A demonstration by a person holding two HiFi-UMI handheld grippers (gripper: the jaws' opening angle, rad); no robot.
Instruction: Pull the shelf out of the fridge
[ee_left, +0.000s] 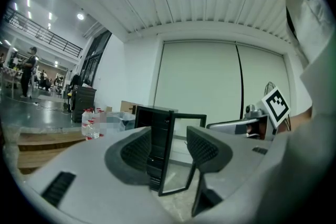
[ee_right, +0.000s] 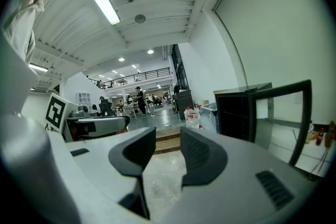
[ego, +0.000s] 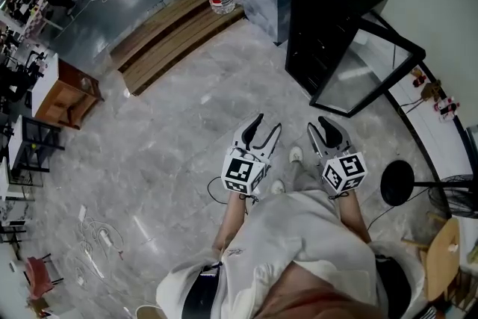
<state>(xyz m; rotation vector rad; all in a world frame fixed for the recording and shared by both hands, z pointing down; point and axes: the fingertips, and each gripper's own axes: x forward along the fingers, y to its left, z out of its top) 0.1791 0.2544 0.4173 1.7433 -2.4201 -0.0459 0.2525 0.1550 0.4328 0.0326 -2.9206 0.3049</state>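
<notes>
While both hang empty, left gripper (ego: 267,123) jaws well apart, right gripper (ego: 320,125) jaws narrow, the boxy black fridge (ego: 328,19) stands upright on marble floor (ego: 172,146), glass door (ego: 366,65) swung open rightward.

Black fridge (ego: 328,15), glass door (ego: 367,68) open

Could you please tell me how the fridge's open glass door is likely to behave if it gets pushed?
The door stands open, attached along one edge, so it would probably swing freely. Its pane looks like glass in a thin black frame, so it is likely fragile. The small fridge on the polished floor might slide.
</notes>
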